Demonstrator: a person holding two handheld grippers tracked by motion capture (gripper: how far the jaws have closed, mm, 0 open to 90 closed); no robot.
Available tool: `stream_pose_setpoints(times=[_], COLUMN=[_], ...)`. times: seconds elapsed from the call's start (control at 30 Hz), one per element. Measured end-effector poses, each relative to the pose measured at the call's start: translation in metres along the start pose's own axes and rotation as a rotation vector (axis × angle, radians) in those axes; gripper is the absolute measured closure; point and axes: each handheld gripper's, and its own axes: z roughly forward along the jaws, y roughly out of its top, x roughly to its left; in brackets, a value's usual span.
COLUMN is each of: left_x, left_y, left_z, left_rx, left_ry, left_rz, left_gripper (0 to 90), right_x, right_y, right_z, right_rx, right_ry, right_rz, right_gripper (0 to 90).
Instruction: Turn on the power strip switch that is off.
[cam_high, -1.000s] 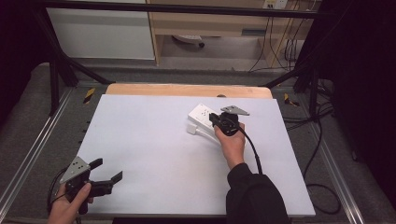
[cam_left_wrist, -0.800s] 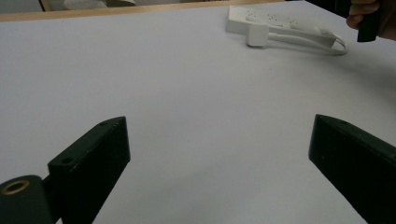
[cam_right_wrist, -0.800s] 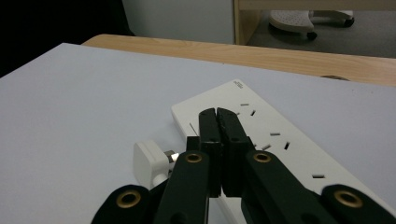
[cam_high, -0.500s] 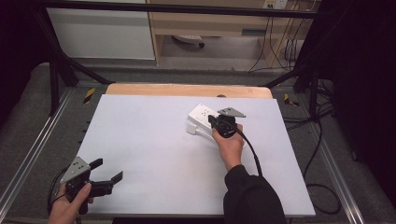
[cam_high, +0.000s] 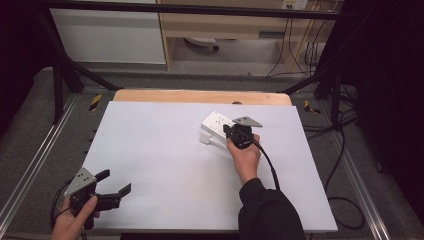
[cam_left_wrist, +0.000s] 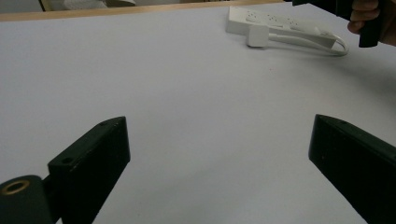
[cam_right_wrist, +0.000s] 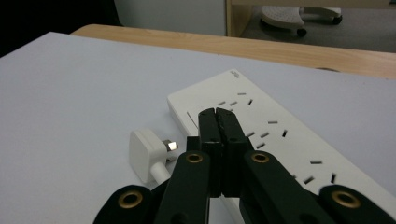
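A white power strip (cam_right_wrist: 261, 126) lies flat on the pale tabletop (cam_high: 165, 150), its own white plug (cam_right_wrist: 147, 154) loose just beside its near long edge, metal pins toward the strip. Over the last second the right gripper (cam_high: 239, 134) has crept slightly lower and closer across the strip's near end; its fingers (cam_right_wrist: 217, 128) are pressed together, tips over the socket face, the plug just off to their left. Contact is hard to judge. This suggests a press or nudge rather than a grasp. The left gripper (cam_high: 107, 187), fingers spread wide and empty, stays well apart near the tabletop's front corner.
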Motion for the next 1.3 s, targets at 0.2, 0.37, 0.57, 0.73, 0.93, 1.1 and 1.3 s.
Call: stream_pose_setpoints(times=[0.2,0.37,0.57,0.73,0.93,1.1,1.3], left_x=[0.0,0.0,0.0,0.0,0.0,0.0,0.0], left_y=[0.0,0.0,0.0,0.0,0.0,0.0,0.0], left_z=[0.0,0.0,0.0,0.0,0.0,0.0,0.0], left_rx=[0.001,0.001,0.0,0.001,0.001,0.001,0.001], left_ry=[0.001,0.002,0.001,0.0,0.0,0.001,0.0], left_rz=[0.002,-0.001,0.0,-0.001,0.0,0.0,0.0], left_gripper=[5.5,5.5,5.5,5.5,5.5,5.5,5.5], right_x=[-0.002,-0.004,-0.007,-0.006,-0.006,-0.007,-0.007], right_y=[-0.005,-0.006,-0.012,-0.014,-0.016,-0.017,-0.018], right_z=[0.006,0.013,0.021,0.024,0.026,0.027,0.028], right_rx=[0.027,0.029,0.044,0.049,0.052,0.05,0.05], right_ry=[-0.002,-0.022,-0.037,-0.046,-0.057,-0.06,-0.064], right_rz=[-0.002,0.001,-0.001,-0.008,-0.014,-0.015,-0.022], right_gripper=[90.0,90.0,90.0,90.0,90.0,90.0,90.0])
